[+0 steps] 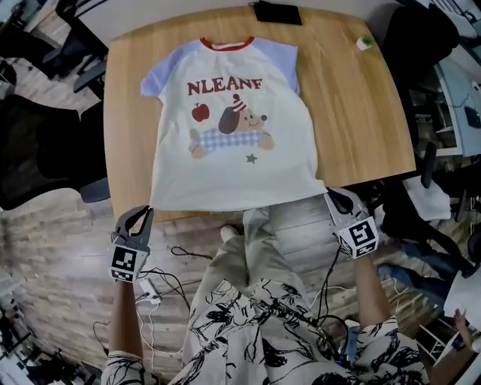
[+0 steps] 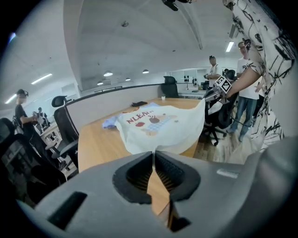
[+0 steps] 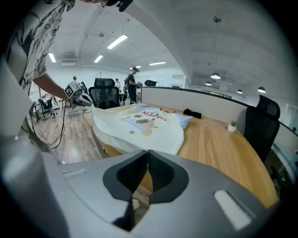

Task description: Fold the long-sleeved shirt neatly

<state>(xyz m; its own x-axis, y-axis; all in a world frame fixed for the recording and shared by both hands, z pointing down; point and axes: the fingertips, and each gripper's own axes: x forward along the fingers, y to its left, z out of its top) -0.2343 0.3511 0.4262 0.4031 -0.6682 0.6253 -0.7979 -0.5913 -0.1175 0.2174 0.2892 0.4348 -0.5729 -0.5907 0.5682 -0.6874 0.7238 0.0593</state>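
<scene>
A: Your left gripper (image 1: 144, 213) sits at the near left corner of the shirt (image 1: 233, 150). In the left gripper view its jaws are pressed together, with the white cloth coming to a point right at their tips, so it is pinching that corner.

B: Your right gripper (image 1: 333, 195) matches it at the near right corner. Its own view shows the jaws closed tight, with the cloth's edge meeting their tips. You have the hem (image 1: 240, 201) drawn out between your two grippers, along the near edge of the table (image 1: 361, 113).

A: The rest of the shirt lies print side up on the wood. Its red collar (image 1: 225, 45) is at the far end, and a pale blue sleeve (image 1: 154, 79) shows on the far left, with its twin on the far right. The print has red letters above an apple and a dog.

B: From your left gripper view, the hem looks raised a little off the table where it runs across to your right gripper.

A: Beyond the collar, at the far edge, lies a flat black item (image 1: 276, 12). A small potted plant (image 1: 365, 42) stands at the far right corner, well apart from the shirt.

B: Cables (image 1: 188, 256) trail over the floor just near your legs, and dark office chairs (image 1: 45, 150) stand to the left of the table.
</scene>
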